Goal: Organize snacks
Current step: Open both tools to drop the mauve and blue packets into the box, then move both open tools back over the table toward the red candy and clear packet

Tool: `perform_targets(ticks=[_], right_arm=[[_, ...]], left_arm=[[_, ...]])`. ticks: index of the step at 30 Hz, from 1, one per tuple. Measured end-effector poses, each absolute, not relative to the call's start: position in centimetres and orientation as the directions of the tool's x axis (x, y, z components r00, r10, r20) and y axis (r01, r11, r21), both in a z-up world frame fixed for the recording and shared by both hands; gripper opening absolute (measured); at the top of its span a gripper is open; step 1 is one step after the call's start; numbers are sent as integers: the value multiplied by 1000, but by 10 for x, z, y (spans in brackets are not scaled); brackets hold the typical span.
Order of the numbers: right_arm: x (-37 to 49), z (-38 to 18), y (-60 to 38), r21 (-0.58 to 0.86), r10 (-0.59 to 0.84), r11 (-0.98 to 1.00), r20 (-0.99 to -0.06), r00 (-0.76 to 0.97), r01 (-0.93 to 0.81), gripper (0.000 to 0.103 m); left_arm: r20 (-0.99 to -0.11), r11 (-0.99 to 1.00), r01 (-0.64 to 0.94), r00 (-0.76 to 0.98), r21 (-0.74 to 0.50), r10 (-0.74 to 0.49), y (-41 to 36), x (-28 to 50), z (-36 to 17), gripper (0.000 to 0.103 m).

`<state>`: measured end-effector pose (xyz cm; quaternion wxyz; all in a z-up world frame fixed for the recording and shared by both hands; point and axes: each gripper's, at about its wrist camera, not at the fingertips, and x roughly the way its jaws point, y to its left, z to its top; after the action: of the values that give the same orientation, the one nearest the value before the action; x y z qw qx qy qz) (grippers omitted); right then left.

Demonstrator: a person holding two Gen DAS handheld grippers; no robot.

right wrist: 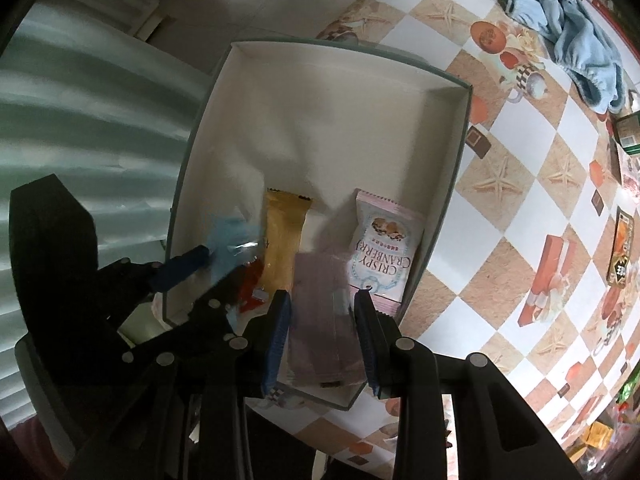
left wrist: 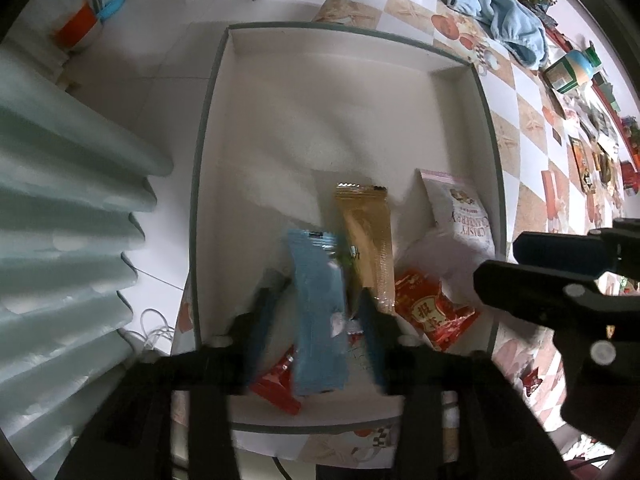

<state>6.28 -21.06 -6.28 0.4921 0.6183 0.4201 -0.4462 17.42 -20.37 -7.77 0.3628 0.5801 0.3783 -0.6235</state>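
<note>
Blurrily, left tool (left wrist: 316, 320) gripping blue packet (left wrist: 320, 312) over white box (left wrist: 208, 120); right tool (right wrist: 324, 332) clamping smeared purple packet (right wrist: 320, 320), label unreadable.

A crumpled blue towel (left wrist: 500, 12) lies on the checkered table (right wrist: 520, 200). Beyond the towel stands a green tin (left wrist: 568, 70). Left of the table hangs a curtain (left wrist: 60, 200).

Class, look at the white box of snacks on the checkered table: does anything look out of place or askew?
Mostly tidy, but the red packet lies crumpled and slanted in the white box, unlike the straight yellow packet. A blue towel sits bunched on the table.
</note>
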Motion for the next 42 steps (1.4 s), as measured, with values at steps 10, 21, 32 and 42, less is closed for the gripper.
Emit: perform_targets(ticks=[10,21,32,42], right_arm=[[48,-58,-205,224,55,-205,-969,239,953,81],[-19,-66,-152,181,73,-348,-973,219,920,103],[-58,-97,-44,57,194,-400,-970,145,915,103],[8,-127,18,3,280,-74,-960,24,997,103]], left_arm=[[-997,-475,879,-65,-41,-35,-199,168,-71,80],[-998,-528,849,-55,-25,-42,-188,153,-67,80],[-998,-623,781,-60,-35,-18,-161,121,-64,80],[-1000,-706,708,-28,-17,-4,-133,97,-64,80]])
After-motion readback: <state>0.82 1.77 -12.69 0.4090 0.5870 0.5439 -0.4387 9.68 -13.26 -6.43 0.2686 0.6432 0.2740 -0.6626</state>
